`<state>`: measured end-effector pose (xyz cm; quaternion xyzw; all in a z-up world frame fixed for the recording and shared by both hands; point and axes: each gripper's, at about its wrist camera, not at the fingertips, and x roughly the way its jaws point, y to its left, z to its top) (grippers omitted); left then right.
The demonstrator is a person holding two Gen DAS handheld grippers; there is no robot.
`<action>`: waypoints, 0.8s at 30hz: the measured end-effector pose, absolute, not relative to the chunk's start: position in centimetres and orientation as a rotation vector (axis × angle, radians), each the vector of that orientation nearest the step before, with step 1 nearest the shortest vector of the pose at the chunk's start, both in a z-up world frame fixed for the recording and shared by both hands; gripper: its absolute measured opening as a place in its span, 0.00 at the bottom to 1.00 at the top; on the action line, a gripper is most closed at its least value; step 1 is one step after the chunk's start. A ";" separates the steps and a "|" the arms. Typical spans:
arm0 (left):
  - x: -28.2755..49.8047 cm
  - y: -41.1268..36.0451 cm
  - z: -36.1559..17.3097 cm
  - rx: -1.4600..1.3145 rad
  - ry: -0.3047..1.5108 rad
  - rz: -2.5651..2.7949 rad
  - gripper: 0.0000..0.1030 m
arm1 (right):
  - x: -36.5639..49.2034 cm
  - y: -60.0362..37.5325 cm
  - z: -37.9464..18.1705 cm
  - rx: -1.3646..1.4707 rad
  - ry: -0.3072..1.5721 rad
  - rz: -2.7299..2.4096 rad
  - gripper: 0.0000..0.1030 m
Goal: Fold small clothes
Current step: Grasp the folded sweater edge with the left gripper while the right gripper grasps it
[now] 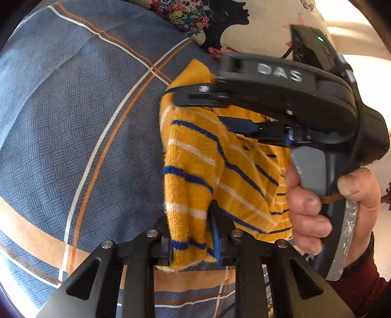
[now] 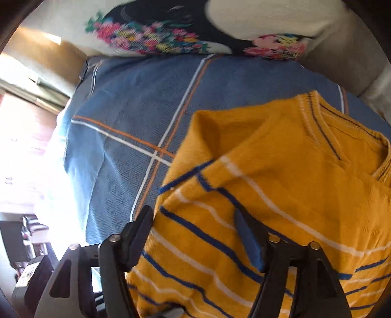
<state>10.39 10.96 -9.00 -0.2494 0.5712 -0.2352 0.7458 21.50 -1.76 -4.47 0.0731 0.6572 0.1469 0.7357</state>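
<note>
A small mustard-yellow knit sweater (image 1: 195, 176) with blue and white stripes is held up over a blue bed cover (image 1: 73, 122). My left gripper (image 1: 193, 244) is shut on a bunched edge of the sweater. The right gripper (image 1: 202, 107) shows in the left wrist view, gripped by a hand (image 1: 317, 208), with its fingers spread around the sweater's upper part. In the right wrist view the sweater (image 2: 281, 183) with its V-neck collar (image 2: 325, 137) fills the lower right. My right gripper (image 2: 195, 239) is open, the fabric lying between its fingers (image 2: 249, 239).
A floral cream pillow (image 2: 171, 36) lies at the far end of the bed cover (image 2: 134, 110), and also shows in the left wrist view (image 1: 220, 19). The bed's left edge drops to a bright floor area (image 2: 31, 151) with furniture.
</note>
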 end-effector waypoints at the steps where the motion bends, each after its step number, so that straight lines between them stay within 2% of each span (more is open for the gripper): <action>1: 10.2 10.9 -9.0 -0.554 1.246 -0.515 0.22 | 21.5 -0.9 -4.7 0.111 1.455 0.310 0.76; 5: 9.7 10.5 -8.8 -0.577 1.229 -0.509 0.22 | 21.4 2.2 -5.4 -0.132 1.485 0.270 0.78; 6: 9.6 10.4 -8.6 -0.576 1.223 -0.508 0.22 | 21.1 2.8 -5.6 -0.193 1.488 0.264 0.78; 7: 9.4 10.2 -8.4 -0.574 1.217 -0.504 0.21 | 20.8 3.3 -5.7 -0.249 1.481 0.259 0.72; 9: 8.9 9.8 -7.7 -0.567 1.202 -0.500 0.21 | 19.9 3.7 -5.3 -0.351 1.437 0.249 0.50; 10: 8.4 9.5 -7.2 -0.558 1.192 -0.501 0.21 | 19.3 3.4 -4.9 -0.375 1.408 0.252 0.28; 11: 8.1 9.2 -6.6 -0.546 1.181 -0.502 0.22 | 18.7 2.8 -4.2 -0.367 1.380 0.265 0.20; 17: 4.9 8.5 -1.1 -0.528 1.088 -0.523 0.22 | 15.5 -7.2 1.7 -0.103 1.231 0.303 0.15; 21: 2.7 8.2 1.4 -0.486 1.033 -0.491 0.34 | 12.7 -16.4 5.4 0.028 1.126 0.214 0.15; 24: 2.2 6.5 1.0 -0.426 1.063 -0.445 0.34 | 11.8 -22.4 5.7 0.112 1.112 0.134 0.15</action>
